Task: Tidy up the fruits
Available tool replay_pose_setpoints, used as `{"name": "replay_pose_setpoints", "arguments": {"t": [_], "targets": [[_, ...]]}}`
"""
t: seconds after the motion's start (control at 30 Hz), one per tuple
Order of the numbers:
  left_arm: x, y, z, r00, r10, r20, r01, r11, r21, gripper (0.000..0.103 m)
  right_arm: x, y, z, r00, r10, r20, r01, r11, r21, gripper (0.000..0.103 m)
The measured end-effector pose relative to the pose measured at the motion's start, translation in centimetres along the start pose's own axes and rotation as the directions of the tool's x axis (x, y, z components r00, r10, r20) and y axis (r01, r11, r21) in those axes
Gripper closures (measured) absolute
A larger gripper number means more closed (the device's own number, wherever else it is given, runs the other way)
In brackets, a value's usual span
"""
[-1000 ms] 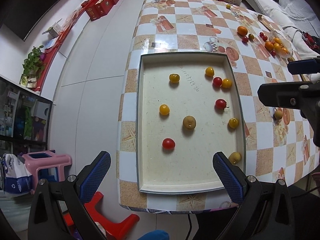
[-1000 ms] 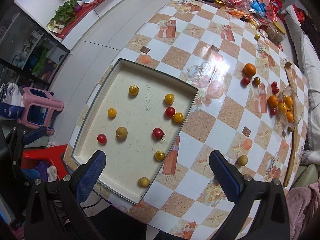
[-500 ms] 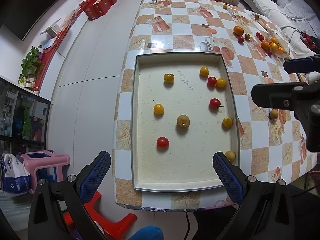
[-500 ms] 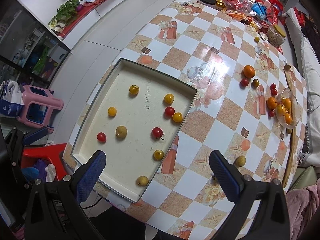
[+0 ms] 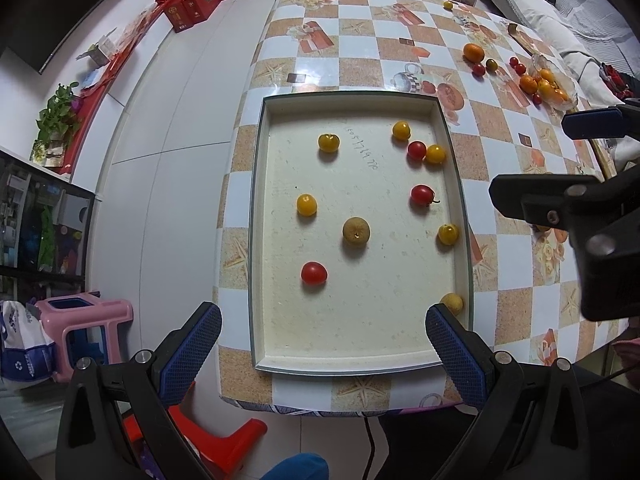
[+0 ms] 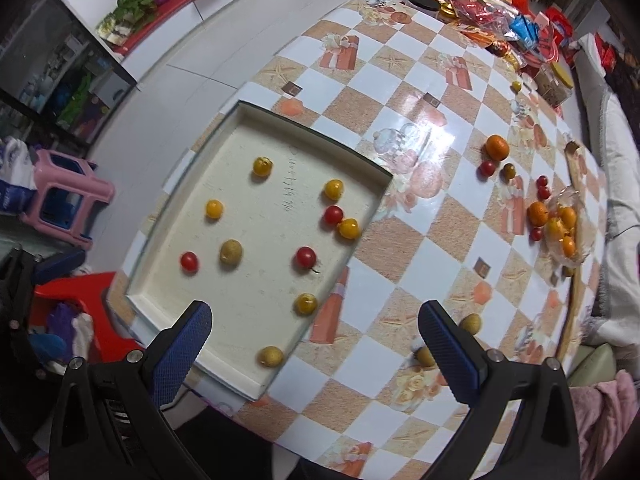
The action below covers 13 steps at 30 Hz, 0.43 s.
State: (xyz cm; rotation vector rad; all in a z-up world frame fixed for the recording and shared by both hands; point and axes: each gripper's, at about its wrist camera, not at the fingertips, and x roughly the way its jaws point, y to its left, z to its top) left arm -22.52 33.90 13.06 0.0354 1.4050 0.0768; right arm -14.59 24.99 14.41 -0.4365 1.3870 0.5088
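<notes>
Hovering with my left tongs [image 5: 322,338] and right tongs [image 6: 314,334] spread wide and empty, I judged the tray's [image 5: 256,240] cherry tomatoes [image 5: 314,272] light, slippery, bruisable, best pinched gently across their middles.

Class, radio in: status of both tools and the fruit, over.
Left tool open, empty, over the tray. Right tool open, empty. Ten fruits in tray, more loose on the table. Nothing blocking.

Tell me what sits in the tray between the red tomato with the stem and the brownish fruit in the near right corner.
One yellow tomato by the tray's right wall, between the stemmed red tomato and the corner brownish fruit; both views show it.
</notes>
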Motion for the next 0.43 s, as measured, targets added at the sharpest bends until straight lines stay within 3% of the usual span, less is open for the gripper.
{"name": "replay_pose_setpoints", "arguments": {"t": [0.43], "targets": [[-0.09, -0.25, -0.25, 1.000, -0.014, 0.005, 0.014, 1.000, 0.002, 0.000, 0.58, 0.52, -0.31, 1.000, 0.008, -0.013, -0.008, 1.000, -0.009, 0.000]]}}
